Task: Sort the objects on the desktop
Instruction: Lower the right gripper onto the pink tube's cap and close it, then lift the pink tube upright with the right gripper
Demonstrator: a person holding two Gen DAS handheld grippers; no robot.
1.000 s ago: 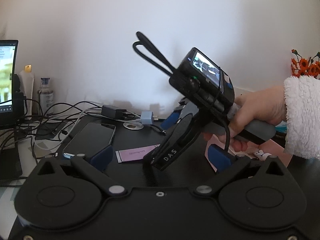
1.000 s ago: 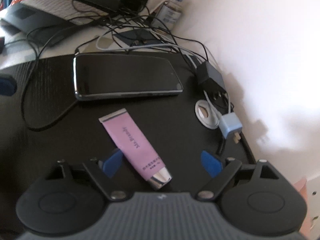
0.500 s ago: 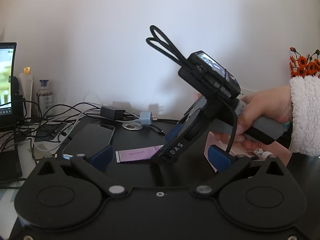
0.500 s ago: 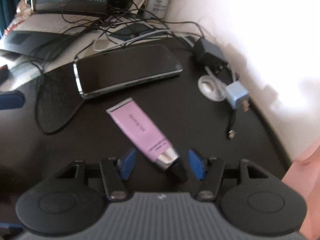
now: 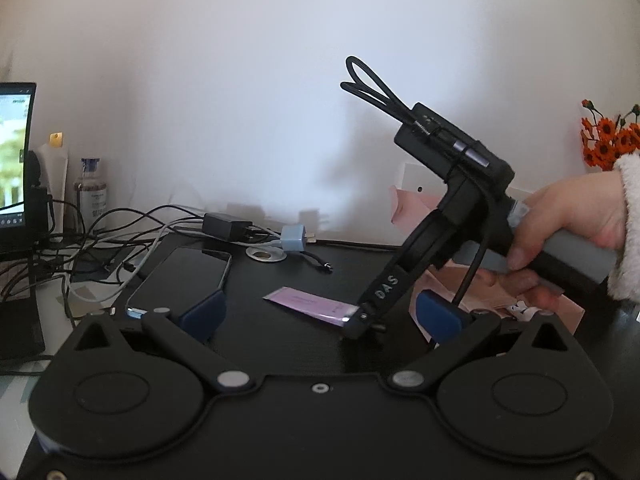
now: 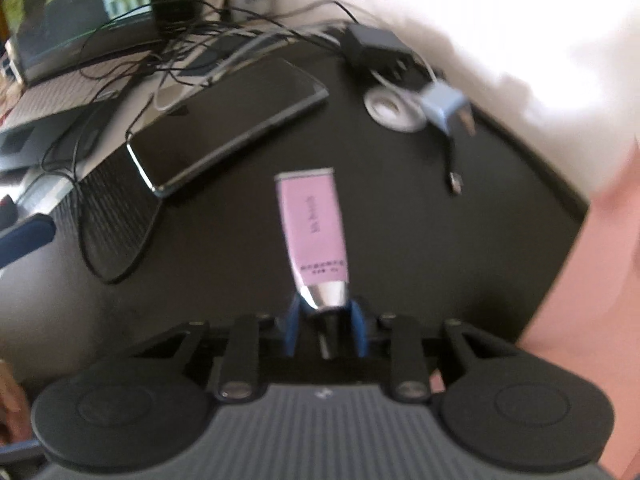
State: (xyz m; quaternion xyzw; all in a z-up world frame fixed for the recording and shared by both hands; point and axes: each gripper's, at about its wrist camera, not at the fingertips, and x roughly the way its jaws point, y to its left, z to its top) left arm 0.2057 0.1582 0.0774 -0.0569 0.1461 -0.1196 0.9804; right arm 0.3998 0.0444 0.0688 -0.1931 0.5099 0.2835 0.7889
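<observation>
Closing the right gripper (image 6: pixel 325 334) on the cap end of a pink tube (image 6: pixel 314 226), blue pads pinching the silver shoulder from both sides, the narrow black cap tucked back between them. Gripping there probably because the shoulder is the stiffest, roundest part; the flat crimped tail pointing away toward the far edge of the desk (image 6: pixel 500 216) would likely squash or slip. Lying at the middle of the dark desk, or just coming off it; hard to say which from the blurred right view. Seen side-on in the left view, tube (image 5: pixel 310 305) sloping low along the surface, right gripper tilted steeply down onto it, a hand (image 5: pixel 568 236) in a fluffy white sleeve (image 5: pixel 628 224) wrapped round the grey handle.

Holding the left gripper (image 5: pixel 318 314) back near the front edge, blue pads spread wide with nothing between them, likely keeping clear and watching.

Sharing the desk: a glossy black phone (image 6: pixel 228 120), flat and slab-like, toward the left edge beside tangled thin cables (image 6: pixel 200 36); a boxy black charger (image 6: pixel 374 46), a white ring-shaped disc (image 6: pixel 390 110) and a small pale-blue plug (image 6: pixel 444 106) along the far edge by the wall. Matte, finely ribbed surface under everything. Pink paper or card at the right edge, too blurred to name.
</observation>
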